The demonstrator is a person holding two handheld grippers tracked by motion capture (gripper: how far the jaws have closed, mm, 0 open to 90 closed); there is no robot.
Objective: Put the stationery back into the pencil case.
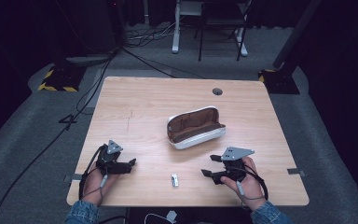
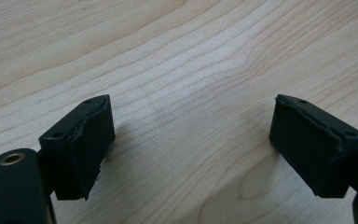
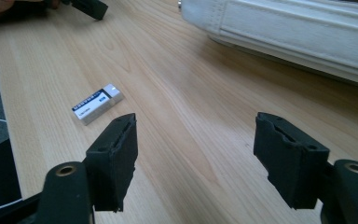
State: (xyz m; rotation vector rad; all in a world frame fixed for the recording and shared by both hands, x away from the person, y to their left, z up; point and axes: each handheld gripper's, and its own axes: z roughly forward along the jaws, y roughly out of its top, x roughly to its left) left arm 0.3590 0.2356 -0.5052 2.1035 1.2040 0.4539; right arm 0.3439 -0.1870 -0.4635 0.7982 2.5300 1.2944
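Lying ahead-left of right gripper [image 3: 196, 158], eraser [image 3: 97, 103]; jaws apart, untouched.

A light wooden table [image 1: 135, 100] stands on grey carpet [image 1: 32, 140], with a round cable hole [image 1: 217, 91] near its far edge. Beyond the table, black cables [image 1: 142, 58] trail across the floor, a dark chair [image 1: 221, 25] stands beside a white frame leg [image 1: 175, 30], and yellow-black striped stand bases [image 1: 56, 81] flank the far corners. The surroundings are dark.
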